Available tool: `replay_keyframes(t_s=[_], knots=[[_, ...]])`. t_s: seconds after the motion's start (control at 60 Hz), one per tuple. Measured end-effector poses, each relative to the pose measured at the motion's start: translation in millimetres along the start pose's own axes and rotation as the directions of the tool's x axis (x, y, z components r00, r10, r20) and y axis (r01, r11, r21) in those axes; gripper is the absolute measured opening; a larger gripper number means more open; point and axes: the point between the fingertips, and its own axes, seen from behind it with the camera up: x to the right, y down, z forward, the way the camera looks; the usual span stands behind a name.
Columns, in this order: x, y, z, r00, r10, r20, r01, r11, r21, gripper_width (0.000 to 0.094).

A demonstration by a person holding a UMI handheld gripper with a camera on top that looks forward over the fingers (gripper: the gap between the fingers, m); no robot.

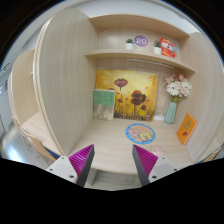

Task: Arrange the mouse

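Your tool [112, 163] hangs wide open and empty over the worktop [105, 135]; a round mat [140, 132] lies beyond its fingers, no mouse visible, arranging apparently not begun.

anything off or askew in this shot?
Nothing stands out. Flower painting, vase and shelf items stand upright; round mat lies flat on the desk. No mouse visible. Gripper open, holding nothing.

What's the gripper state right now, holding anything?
Gripper: open, nothing between its fingers; it points at the desk with the round blue mat beyond the fingers. No mouse in view.
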Motion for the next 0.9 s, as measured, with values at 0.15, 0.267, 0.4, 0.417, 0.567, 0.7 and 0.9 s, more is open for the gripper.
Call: replay_keyframes(t_s=[0.15,0.267,0.4,0.417,0.567,0.7,0.9], knots=[[28.3,51.0,14.8,0.998,0.021,-0.052,-0.025,0.996,-0.087,0.0763],[72.7,109.6,25.2,0.991,0.063,-0.120,-0.083,0.982,-0.170,0.0759],[136.4,154.8,36.3,0.973,0.074,-0.221,-0.127,0.963,-0.239,0.0756],[144.7,158.7,38.3,0.970,0.071,-0.233,-0.129,0.961,-0.243,0.0755],[205.4,184.1,70.4,0.951,0.064,-0.301,-0.151,0.949,-0.277,0.0744],[225.4,185.5,115.1,0.957,0.076,-0.281,-0.157,0.948,-0.278,0.0742],[244.4,168.0,177.7,0.966,0.088,-0.242,-0.152,0.953,-0.261,0.0754]])
